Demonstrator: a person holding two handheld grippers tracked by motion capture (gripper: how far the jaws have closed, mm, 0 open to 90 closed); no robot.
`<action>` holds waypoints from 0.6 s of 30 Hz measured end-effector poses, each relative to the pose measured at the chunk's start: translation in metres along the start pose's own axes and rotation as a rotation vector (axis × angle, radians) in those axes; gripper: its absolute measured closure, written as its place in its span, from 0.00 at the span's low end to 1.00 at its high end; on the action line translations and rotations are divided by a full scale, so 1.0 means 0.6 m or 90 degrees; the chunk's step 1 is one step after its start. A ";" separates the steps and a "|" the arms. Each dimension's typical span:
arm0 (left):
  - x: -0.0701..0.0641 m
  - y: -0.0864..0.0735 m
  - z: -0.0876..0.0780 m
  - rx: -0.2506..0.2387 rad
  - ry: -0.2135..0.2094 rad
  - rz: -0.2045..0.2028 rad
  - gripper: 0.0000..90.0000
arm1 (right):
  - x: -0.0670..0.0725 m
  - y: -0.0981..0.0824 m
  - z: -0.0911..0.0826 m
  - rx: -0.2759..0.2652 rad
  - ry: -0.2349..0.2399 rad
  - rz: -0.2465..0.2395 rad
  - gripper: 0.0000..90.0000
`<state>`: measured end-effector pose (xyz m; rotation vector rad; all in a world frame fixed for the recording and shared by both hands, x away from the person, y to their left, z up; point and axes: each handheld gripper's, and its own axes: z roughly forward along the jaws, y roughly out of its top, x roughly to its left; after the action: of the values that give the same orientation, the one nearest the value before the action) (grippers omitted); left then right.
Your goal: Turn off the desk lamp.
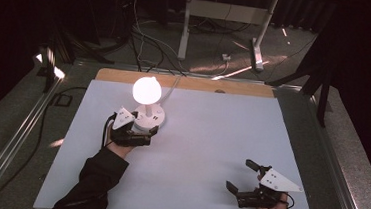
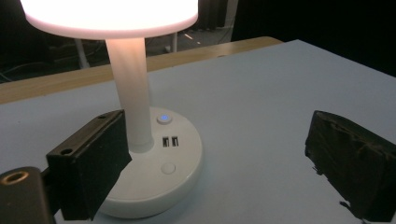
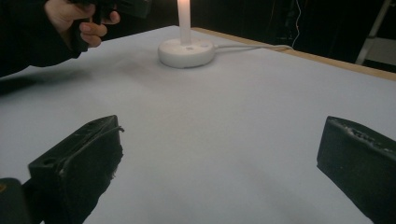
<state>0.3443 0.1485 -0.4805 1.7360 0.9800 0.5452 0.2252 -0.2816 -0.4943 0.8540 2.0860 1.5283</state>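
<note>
Lit table lamp (image 1: 147, 104) on pale grey table cover (image 1: 210, 151), far-left part, near the bare wooden strip (image 1: 185, 82) at the back edge. Round white base (image 2: 159, 177), upright white stem (image 2: 130, 93), glowing shade (image 2: 109, 11) on top; long axis vertical. White cord (image 3: 252, 47) off the base toward the back.

Left gripper (image 1: 136, 130) right at the base, jaws spread wide, holding nothing. In the left gripper view: one jaw in front of the base's near-left rim, overlapping it; contact there not resolvable. Other jaw well clear to the right, over bare cover. Base and stem off-centre between the jaws, toward the left one.

On the base's top face: small button with blue light (image 2: 164, 118) just beside the stem, pair of USB ports (image 2: 170, 141) below it, plain round button (image 2: 168, 168) nearest the jaws.

Right gripper (image 1: 245, 182) near the front-right corner of the cover, well apart from the lamp, jaws wide, empty. Lamp far ahead and left in the right gripper view, with the left hand (image 3: 77, 21) beside it.

Judgement: left hand far nearer; any next contact with the lamp is likely its job. Buttons lie ahead and slightly left of its jaw gap, so a press needs a small leftward shift.
</note>
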 end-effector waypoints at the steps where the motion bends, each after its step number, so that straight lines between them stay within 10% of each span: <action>1: 0.000 0.000 0.000 0.000 0.000 0.000 0.09 | 0.000 0.000 0.000 0.000 0.000 0.000 0.00; 18: 0.006 -0.007 0.042 0.058 0.033 0.019 0.61 | -0.001 0.000 0.000 -0.004 0.007 0.006 0.00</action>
<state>0.3636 0.1382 -0.4938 1.8273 1.0307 0.5761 0.2258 -0.2820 -0.4944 0.8569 2.0867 1.5459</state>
